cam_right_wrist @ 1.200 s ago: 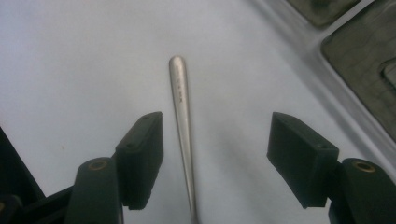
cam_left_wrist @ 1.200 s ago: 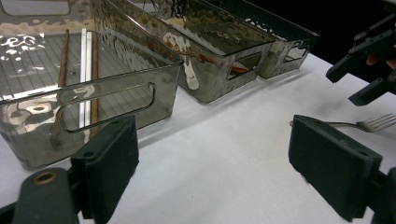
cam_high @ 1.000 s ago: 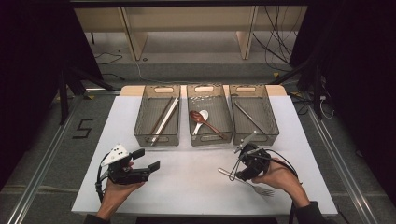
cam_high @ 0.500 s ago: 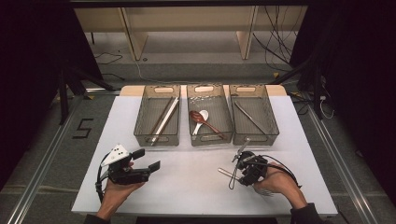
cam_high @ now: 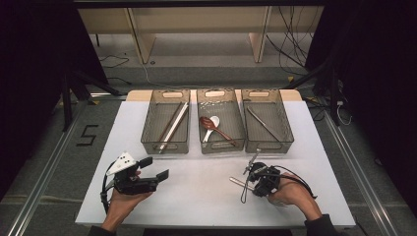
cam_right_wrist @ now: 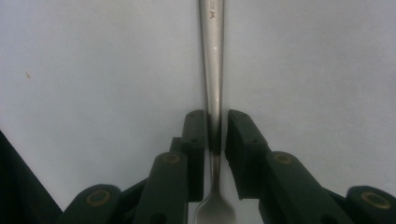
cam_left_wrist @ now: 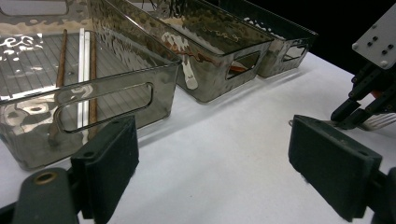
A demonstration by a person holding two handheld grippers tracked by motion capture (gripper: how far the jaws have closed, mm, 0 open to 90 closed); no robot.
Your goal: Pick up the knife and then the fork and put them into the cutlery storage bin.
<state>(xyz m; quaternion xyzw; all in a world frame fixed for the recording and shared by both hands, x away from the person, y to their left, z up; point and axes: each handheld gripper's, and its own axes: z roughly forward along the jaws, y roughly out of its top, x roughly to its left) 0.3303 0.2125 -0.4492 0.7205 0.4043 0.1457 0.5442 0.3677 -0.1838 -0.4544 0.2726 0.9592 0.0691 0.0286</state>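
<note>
Fork caught near the bench's front right corner

Right tongs (cam_right_wrist: 215,135), just closing, pinch the fork (cam_right_wrist: 213,70) handle; its stamp is unreadable. Left tongs (cam_left_wrist: 224,161) gape.

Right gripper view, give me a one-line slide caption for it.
Right tool, jaws just closing, straddles a metal fork's handle lying on the white table.

Open white tabletop (cam_high: 196,191) between both hands, free to cross. Beyond, three smoky clear plastic bins (cam_high: 166,129) side by side, nearly touching, blocking the far half; passable only over their rims.
</note>
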